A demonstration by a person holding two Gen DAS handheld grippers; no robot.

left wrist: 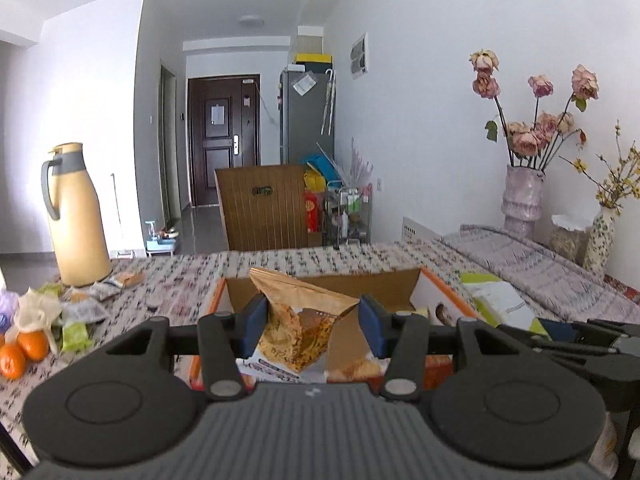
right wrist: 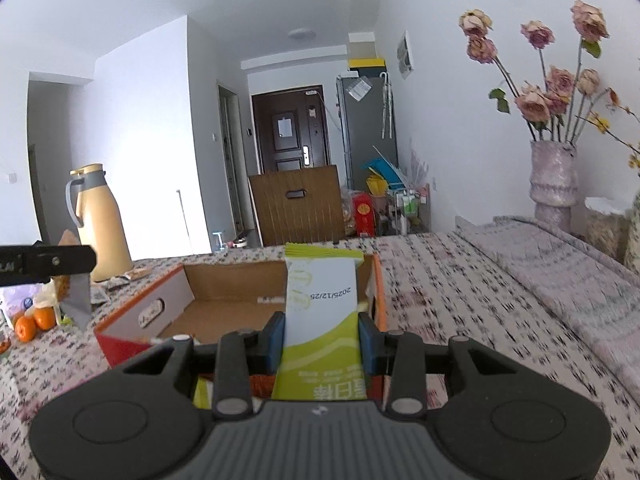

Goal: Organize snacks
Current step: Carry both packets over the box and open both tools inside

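Green packet (right wrist: 322, 320) pinched inside right hand-held gripper (right wrist: 322, 340)

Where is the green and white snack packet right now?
In the right wrist view, the green and white snack packet stands upright, pinched between the right gripper's fingers, in front of the open cardboard box on the patterned tablecloth.

The right hand-held gripper (right wrist: 321, 340) clamps a green-and-white snack packet (right wrist: 322, 320) before the open cardboard box (right wrist: 224, 280).
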